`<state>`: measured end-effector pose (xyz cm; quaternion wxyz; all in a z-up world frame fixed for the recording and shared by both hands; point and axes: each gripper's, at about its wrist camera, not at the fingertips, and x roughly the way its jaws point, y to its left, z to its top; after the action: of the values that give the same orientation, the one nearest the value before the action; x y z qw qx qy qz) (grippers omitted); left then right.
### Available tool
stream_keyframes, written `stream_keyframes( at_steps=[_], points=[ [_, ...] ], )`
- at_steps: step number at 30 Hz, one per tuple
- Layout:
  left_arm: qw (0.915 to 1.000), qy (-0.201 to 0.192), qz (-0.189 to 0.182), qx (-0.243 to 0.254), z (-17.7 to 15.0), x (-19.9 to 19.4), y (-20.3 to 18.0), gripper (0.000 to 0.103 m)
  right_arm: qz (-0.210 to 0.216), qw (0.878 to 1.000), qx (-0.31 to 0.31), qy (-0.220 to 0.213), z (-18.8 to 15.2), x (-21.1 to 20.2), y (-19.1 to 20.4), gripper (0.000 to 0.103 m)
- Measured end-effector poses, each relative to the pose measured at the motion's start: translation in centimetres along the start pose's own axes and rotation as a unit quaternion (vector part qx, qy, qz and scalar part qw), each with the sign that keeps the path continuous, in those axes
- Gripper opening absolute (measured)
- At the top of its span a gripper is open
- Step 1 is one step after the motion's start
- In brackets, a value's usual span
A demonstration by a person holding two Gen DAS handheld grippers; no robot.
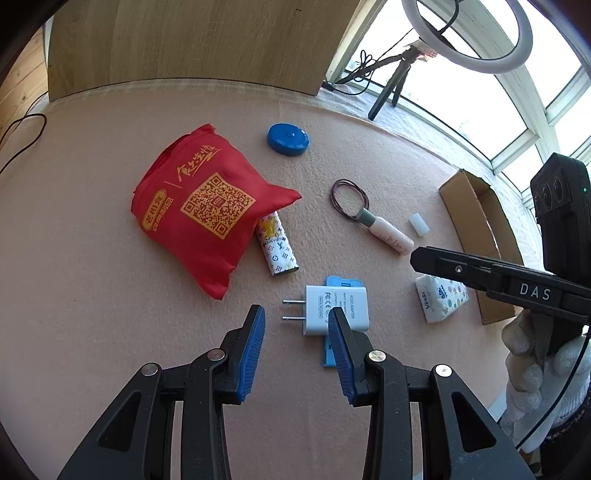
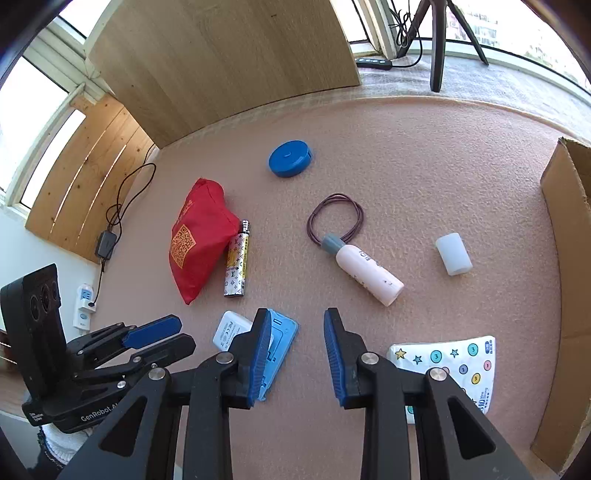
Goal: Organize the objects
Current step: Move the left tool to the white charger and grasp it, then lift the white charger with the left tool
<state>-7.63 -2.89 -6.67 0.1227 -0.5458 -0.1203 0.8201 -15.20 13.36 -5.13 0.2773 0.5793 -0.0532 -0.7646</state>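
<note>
Daylight is pouring through the white-framed windows (image 1: 480,110) beyond my pink, felt-like tabletop (image 2: 424,155). A pale wooden panel (image 2: 221,55) is standing along its far edge, a ring light (image 1: 467,33) on a tripod (image 2: 437,44) is sitting at the sill, and slatted wood (image 2: 85,173) is lining the side wall.

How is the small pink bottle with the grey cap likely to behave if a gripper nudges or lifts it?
The pink bottle lies on its side and looks round, so a sideways nudge would probably roll it. Its smooth surface may slip between pads. Its grey cap rests on the wire loop, which might get dragged along.
</note>
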Motion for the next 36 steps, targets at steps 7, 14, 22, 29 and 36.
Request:
stream_keyframes(
  at_steps=[7,14,22,29,36],
  points=[
    [0.9998,0.015,-0.005,-0.01,-3.0,-0.1,0.5,0.039,0.026,0.999,-0.012,0.045,0.5,3.8,2.6,0.027],
    [0.9996,0.008,-0.01,-0.025,-3.9,-1.0,1.5,0.039,0.042,0.996,-0.007,0.082,-0.3,6.0,4.0,0.027],
    [0.9993,0.014,-0.016,-0.031,-4.3,-0.9,2.3,0.039,0.064,0.992,-0.013,0.111,-1.6,7.3,6.1,0.027],
    [0.9991,0.024,-0.015,-0.03,-4.7,-0.9,2.5,0.051,0.076,0.987,-0.039,0.135,-2.7,8.1,7.5,0.027],
    [0.9984,0.039,-0.027,-0.03,-5.4,-0.2,1.9,0.063,0.07,0.985,-0.068,0.145,-2.8,8.0,7.9,0.027]
  ],
)
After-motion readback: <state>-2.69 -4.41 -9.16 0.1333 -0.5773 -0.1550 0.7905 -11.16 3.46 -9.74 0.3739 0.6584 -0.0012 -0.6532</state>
